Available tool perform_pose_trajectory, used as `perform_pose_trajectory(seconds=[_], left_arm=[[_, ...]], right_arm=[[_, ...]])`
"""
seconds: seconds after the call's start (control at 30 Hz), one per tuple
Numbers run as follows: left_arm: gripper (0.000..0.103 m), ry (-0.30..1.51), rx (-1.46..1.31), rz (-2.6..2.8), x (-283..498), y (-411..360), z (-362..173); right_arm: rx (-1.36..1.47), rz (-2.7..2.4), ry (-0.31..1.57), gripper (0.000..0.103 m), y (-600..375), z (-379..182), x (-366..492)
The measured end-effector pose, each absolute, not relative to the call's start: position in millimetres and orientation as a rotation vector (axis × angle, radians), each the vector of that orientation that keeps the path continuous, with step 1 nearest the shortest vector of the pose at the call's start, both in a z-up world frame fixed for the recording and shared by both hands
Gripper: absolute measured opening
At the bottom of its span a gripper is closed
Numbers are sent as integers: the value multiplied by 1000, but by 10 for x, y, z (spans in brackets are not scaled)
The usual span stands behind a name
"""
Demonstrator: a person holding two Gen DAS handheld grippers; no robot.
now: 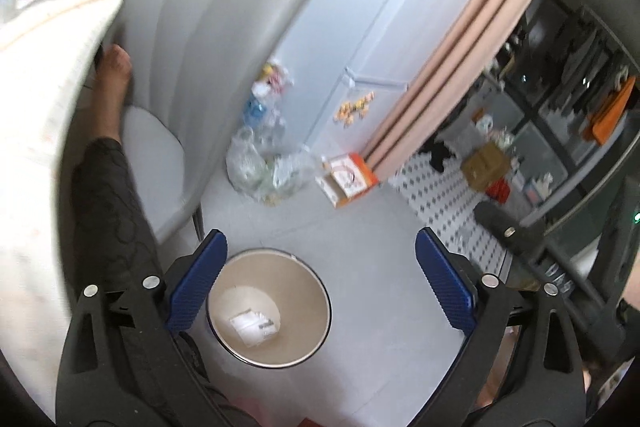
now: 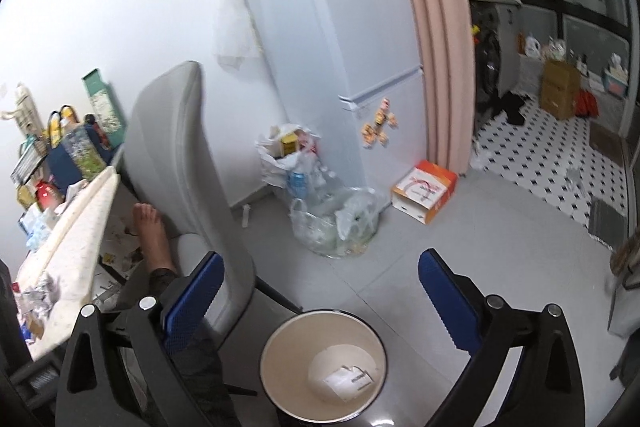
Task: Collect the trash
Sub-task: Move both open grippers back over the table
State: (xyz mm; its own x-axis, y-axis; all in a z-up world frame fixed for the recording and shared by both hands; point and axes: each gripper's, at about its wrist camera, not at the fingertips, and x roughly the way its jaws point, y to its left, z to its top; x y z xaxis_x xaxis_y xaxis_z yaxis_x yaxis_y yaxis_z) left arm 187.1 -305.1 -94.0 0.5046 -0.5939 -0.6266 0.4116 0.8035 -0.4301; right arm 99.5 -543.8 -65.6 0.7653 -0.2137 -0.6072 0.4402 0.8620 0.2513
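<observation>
The waste bin [image 1: 269, 309] stands on the grey floor [image 1: 360, 227] below my two grippers, with one white scrap of paper [image 1: 254, 325] lying flat on its bottom. My left gripper [image 1: 320, 283] gapes wide and empty; my right gripper [image 2: 322, 301] likewise. Beyond the grey chair [image 2: 180, 147], clear plastic bags [image 2: 334, 223] stuffed with bottles and wrappers lean by the fridge [image 2: 360, 27], an orange-and-white box [image 2: 424, 193] beside them.
</observation>
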Motion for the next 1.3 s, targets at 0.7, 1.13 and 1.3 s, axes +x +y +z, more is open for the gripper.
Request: perform_pose_trajectory(seconds=[0.7, 1.13, 1.3], left_arm=[[97, 549, -364, -326, 1603, -1275, -67], [97, 476, -503, -184, 1559, -182, -236], [97, 405, -547, -134, 1493, 162, -307]], right_arm=[[256, 3, 477, 95, -3708, 1, 1262], [143, 239, 502, 95, -2657, 52, 1450], [144, 300, 533, 95, -2352, 47, 1529]])
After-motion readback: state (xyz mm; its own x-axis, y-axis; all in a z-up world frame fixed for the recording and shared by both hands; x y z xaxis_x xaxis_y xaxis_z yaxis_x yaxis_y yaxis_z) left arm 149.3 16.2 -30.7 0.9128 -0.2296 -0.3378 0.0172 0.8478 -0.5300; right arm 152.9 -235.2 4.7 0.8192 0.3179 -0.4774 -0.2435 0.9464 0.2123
